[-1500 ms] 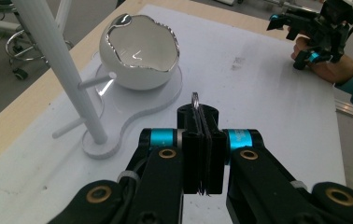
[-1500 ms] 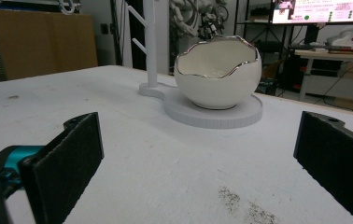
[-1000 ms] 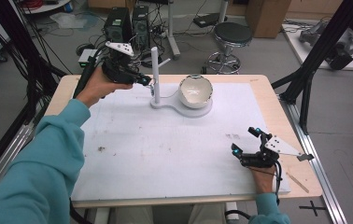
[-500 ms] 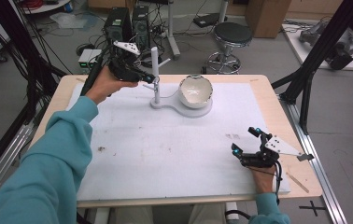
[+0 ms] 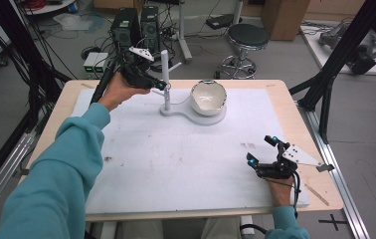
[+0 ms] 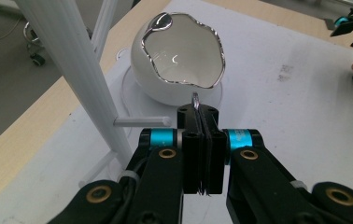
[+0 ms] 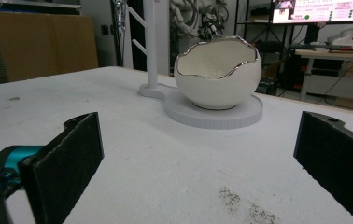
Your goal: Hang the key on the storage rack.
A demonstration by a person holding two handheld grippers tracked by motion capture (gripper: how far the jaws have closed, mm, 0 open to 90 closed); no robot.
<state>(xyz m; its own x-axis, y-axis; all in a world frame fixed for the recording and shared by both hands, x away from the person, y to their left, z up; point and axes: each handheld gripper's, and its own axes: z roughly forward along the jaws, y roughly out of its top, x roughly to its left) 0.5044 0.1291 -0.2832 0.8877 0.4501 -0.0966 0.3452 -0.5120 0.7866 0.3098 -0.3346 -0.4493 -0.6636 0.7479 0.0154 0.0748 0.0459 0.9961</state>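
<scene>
Two grippers are at work: the left gripper [image 6: 201, 154] is clenched on what looks like a thin metal ring [image 6: 195, 99], beside the white stand's [image 5: 165, 82] peg [image 6: 142, 121], near the egg-shaped bowl [image 5: 208, 96]. The right gripper [image 5: 264, 151] rests released on the table [image 5: 176, 159].

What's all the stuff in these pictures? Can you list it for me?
Bowl: one, white with a jagged silver rim like a cracked eggshell, on the round part of the stand's base.
Stand: one, white, upright post with short pegs, far middle of the mat.
Mat: one, white, covering most of the table.
Table: one, light wood.
Small metal piece: one, silvery, pinched in the left gripper; too small to identify.
Left gripper: black, shut, beside the post.
Right gripper: black, jaws open, resting at the near right.
</scene>
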